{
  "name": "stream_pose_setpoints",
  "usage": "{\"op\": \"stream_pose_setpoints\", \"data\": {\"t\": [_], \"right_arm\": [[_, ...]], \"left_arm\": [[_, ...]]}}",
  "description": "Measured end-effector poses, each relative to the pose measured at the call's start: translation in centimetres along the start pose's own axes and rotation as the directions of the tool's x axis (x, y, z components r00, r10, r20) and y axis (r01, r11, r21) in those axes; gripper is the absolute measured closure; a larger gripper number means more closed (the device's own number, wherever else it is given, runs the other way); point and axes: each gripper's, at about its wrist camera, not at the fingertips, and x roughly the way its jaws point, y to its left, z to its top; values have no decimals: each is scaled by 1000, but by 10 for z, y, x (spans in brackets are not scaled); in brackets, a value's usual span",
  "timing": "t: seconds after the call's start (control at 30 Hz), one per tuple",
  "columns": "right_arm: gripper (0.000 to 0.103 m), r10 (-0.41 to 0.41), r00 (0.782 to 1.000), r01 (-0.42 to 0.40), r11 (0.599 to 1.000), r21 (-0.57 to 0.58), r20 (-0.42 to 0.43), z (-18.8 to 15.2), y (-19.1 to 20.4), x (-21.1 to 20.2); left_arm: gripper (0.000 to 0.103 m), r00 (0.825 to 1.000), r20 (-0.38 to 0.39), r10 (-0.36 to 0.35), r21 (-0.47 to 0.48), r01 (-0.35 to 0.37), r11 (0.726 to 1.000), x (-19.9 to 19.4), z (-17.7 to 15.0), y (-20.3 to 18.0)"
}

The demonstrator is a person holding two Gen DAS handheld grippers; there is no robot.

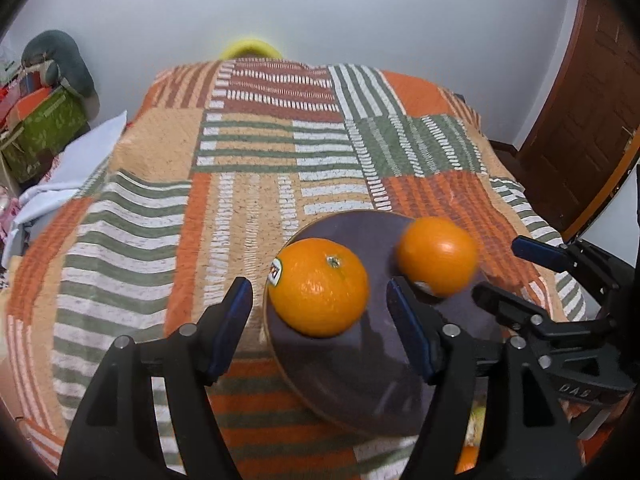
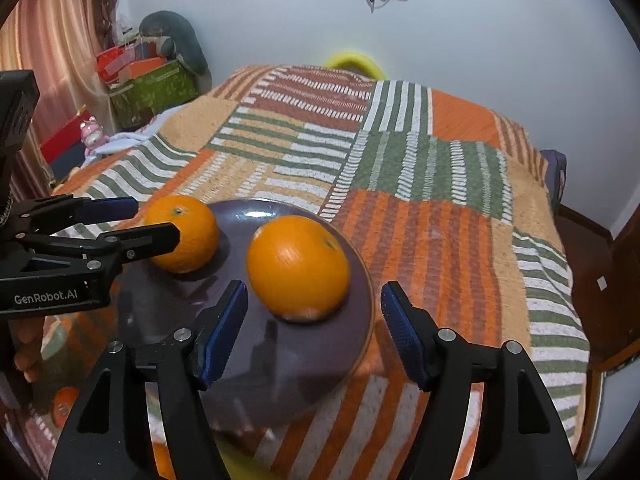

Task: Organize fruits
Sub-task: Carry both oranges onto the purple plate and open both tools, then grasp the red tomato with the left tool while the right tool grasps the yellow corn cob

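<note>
Two oranges lie on a dark purple plate [image 1: 344, 368] on the patchwork tablecloth. The left orange [image 1: 319, 287], with a sticker, sits between the open fingers of my left gripper [image 1: 320, 320], untouched. The right orange [image 1: 439, 255] is blurred. In the right wrist view the plate [image 2: 280, 360] holds the right orange [image 2: 298, 268] just ahead of my open right gripper [image 2: 314, 324], and the left orange [image 2: 186, 232] sits by the left gripper [image 2: 148, 220]. The right gripper [image 1: 508, 272] shows open in the left wrist view.
The tablecloth [image 1: 260, 152] covers the table to a white wall. Boxes and a grey cushion [image 1: 56, 60] stand at the left, a wooden door [image 1: 580, 120] at the right. More fruit [image 2: 64, 404] lies low at the near left. A yellow rim [image 2: 354, 62] peeks behind the table.
</note>
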Motion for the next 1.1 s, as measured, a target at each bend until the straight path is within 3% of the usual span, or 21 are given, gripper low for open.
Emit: {"op": "stream_pose_setpoints", "data": {"t": [0.4, 0.67, 0.9, 1.1], "right_arm": [[36, -58, 994, 56, 998, 25, 90, -21, 8, -79], [29, -87, 987, 86, 996, 17, 135, -36, 20, -117], [29, -88, 990, 86, 996, 25, 112, -59, 26, -125], [29, -94, 995, 94, 996, 0, 45, -82, 29, -109]], "left_arm": [[33, 999, 34, 14, 24, -15, 1000, -67, -30, -5], [32, 999, 24, 27, 22, -28, 999, -104, -62, -2], [29, 1000, -17, 18, 13, -18, 1000, -117, -98, -1], [29, 996, -86, 5, 11, -4, 1000, -103, -129, -2]]}}
